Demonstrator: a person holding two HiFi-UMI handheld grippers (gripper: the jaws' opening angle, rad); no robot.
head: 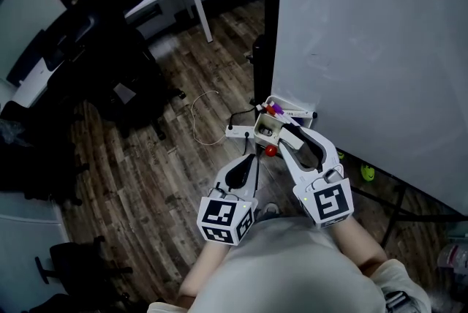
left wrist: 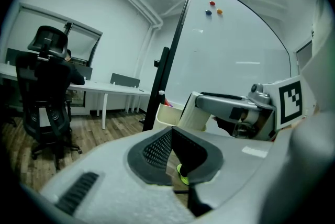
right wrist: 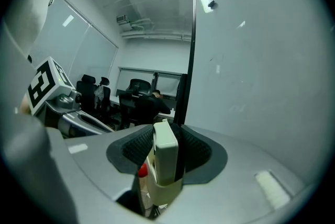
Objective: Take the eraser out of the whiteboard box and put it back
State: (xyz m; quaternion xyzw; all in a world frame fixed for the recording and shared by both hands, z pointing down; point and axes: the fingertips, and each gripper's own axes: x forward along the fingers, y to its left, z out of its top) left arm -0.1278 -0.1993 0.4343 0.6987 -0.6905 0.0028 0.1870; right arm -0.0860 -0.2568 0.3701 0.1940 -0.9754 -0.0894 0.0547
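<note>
**Item:** eraser [right wrist: 166,152], a cream block clamped by its flat sides between the pads of the right gripper [right wrist: 167,135].

**Axis:** stands on end in the right gripper view, with the long axis running 12 to 6 o'clock. Upper end free above the pads; lower end sunk behind the cream wall of the whiteboard box [right wrist: 163,194]. Leans slightly in the left gripper view, top toward 1 o'clock.

**Location:** at the foot of the whiteboard [head: 365,48], by its dark left edge, at 12 o'clock from both grippers in the head view.

**Left gripper** [left wrist: 171,134]: fingers together at the tips, nothing between them. Sits at 7 o'clock of the right gripper, apart from the box.

**Head view only:**
- markers [head: 276,110] lying in the box
- a thin cable [head: 207,118] looped on the wood floor [head: 168,180] at 9 o'clock of the box

**Left gripper view only:**
- the eraser's broad side, with the box just beside it at 9 o'clock
- an office chair [left wrist: 47,108] far off at 9 o'clock
- a yellow-green thing [left wrist: 183,176] on the floor, seen under the fingers

**Right gripper view:** shows the grip itself, plus a red round thing [right wrist: 142,169] at 7 o'clock of the eraser.
</note>
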